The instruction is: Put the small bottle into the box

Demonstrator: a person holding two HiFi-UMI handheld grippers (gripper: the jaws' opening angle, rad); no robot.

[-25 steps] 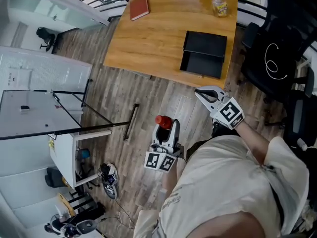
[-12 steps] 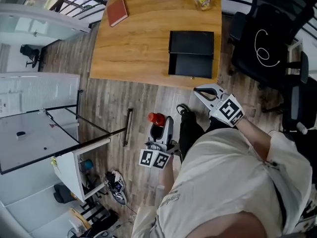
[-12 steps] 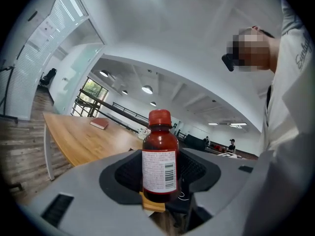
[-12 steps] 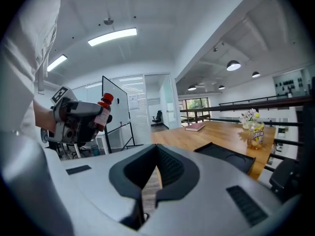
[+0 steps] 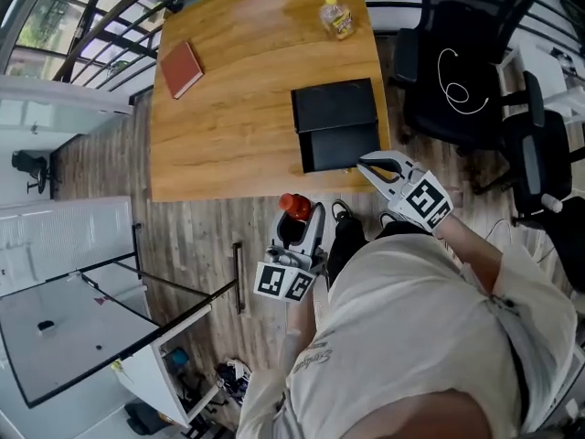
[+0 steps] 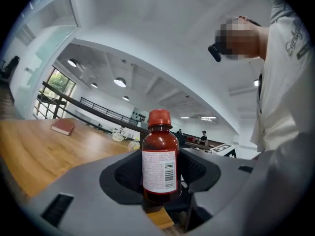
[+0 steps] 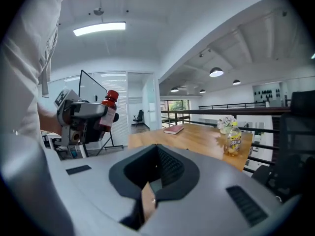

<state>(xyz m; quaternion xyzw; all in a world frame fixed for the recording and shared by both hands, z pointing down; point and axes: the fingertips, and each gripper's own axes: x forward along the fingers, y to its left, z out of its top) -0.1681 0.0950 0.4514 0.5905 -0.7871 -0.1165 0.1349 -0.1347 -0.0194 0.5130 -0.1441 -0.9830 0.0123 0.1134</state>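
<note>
Since a second ago the wooden surface (image 5: 228,126) has drawn much nearer in the head view, and both tools now sit close to its near edge rather than well out over the floor (image 5: 183,236). The left hand-held gripper (image 5: 297,219) has come up with it and still pinches the small bottle (image 5: 294,207). Its jaws are clamped on the labelled body, and the bottle stands upright with its red cap on top. Bottle and gripper hang over the floor just short of the surface's edge, apart from the box (image 5: 336,122).

The black box lies on the surface near its near right corner. It shows as two dark panels, one behind the other; how deep either panel is cannot be told. The right hand-held gripper (image 5: 382,163) hovers at the surface's edge, just beside the box's near right corner. Its jaws are pressed together with nothing held, and only a thin sliver of wood shows through the seam below them. The right gripper view looks across at the left tool holding the bottle up.

Farther back on the surface lie a red book (image 5: 181,68) towards the left and a yellow bottle (image 5: 336,16) near the far right edge, well apart from the box. A black office chair (image 5: 457,80) stands to the right of the surface. The person's pale sleeves fill the lower part of the head view.
</note>
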